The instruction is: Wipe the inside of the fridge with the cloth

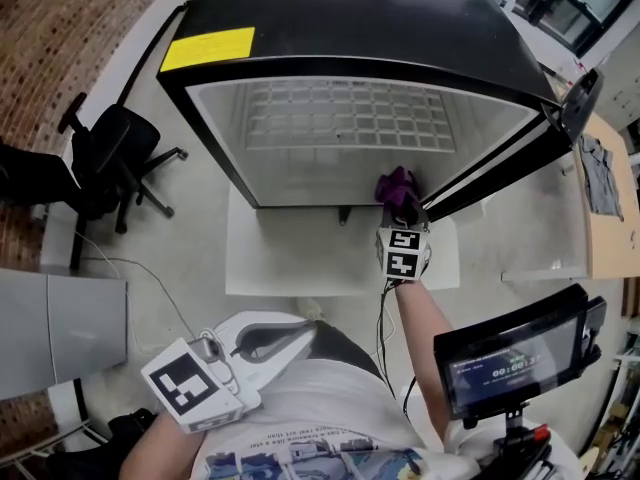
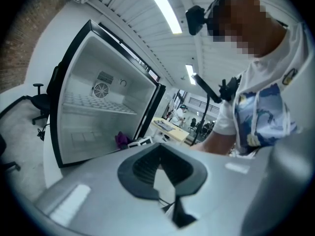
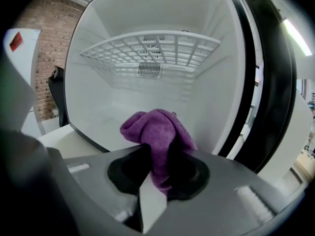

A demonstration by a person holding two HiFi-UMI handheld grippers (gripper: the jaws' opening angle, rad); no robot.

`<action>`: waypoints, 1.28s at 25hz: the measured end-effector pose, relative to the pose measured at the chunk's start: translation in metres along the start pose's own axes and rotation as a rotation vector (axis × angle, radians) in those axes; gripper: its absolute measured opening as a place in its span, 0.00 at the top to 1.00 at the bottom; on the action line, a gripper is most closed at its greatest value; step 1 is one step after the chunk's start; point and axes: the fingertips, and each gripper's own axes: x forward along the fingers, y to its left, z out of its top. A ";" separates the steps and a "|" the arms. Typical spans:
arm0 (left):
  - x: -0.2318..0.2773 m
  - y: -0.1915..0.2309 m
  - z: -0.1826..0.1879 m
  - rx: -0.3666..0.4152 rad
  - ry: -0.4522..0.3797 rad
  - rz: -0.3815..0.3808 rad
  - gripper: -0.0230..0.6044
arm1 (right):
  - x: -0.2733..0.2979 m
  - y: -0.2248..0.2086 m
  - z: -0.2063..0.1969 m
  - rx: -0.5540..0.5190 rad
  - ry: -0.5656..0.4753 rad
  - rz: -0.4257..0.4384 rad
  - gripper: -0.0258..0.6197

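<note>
Here, the right claw [image 1: 408, 214] is clamped on a bunched purple cloth [image 1: 398, 186], which sticks out past the fingertips. In the head view, the cloth sits at the five o'clock corner of the open fridge [image 1: 340, 28], right at the front lip of the white interior. The right gripper view looks into the cabinet. There the cloth [image 3: 157, 131] rises between the two dark pads of the right claw [image 3: 156, 162]. The fridge's white floor is just beyond it and the right inner wall is close at three o'clock. A white wire shelf [image 3: 152, 45] spans the cabinet at twelve o'clock above the cloth, with a small fan grille [image 3: 149, 71] on the back wall beneath it.

The left claw [image 1: 305, 333] is held low at seven o'clock in the head view, close to the person's shirt and well apart from the fridge. In the left gripper view the left claw [image 2: 160, 157] has its pads brought together with nothing between them.

The fridge's case is black, with a yellow sticker [image 1: 208, 48] on top at ten o'clock. A black office chair [image 1: 110, 158] stands on the floor at nine o'clock from the fridge. A small screen [image 1: 510, 358] on a mount sits at four o'clock in the head view
</note>
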 end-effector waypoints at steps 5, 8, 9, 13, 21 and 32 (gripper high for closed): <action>-0.012 0.003 -0.006 -0.006 -0.014 0.034 0.95 | 0.004 0.031 0.004 0.030 0.005 0.051 0.83; -0.018 0.003 -0.007 -0.011 -0.036 0.053 0.95 | 0.006 0.057 0.010 0.039 -0.005 0.102 0.83; -0.020 0.004 -0.008 -0.015 -0.035 0.063 0.95 | 0.006 0.068 0.013 0.039 -0.011 0.121 0.83; -0.031 0.003 -0.008 -0.039 -0.055 0.097 0.95 | 0.005 0.108 0.021 0.030 -0.025 0.190 0.83; -0.057 0.001 -0.019 -0.070 -0.094 0.178 0.95 | 0.008 0.182 0.026 0.018 -0.016 0.323 0.83; -0.098 -0.002 -0.035 -0.089 -0.135 0.297 0.95 | 0.007 0.262 0.040 -0.003 -0.005 0.485 0.83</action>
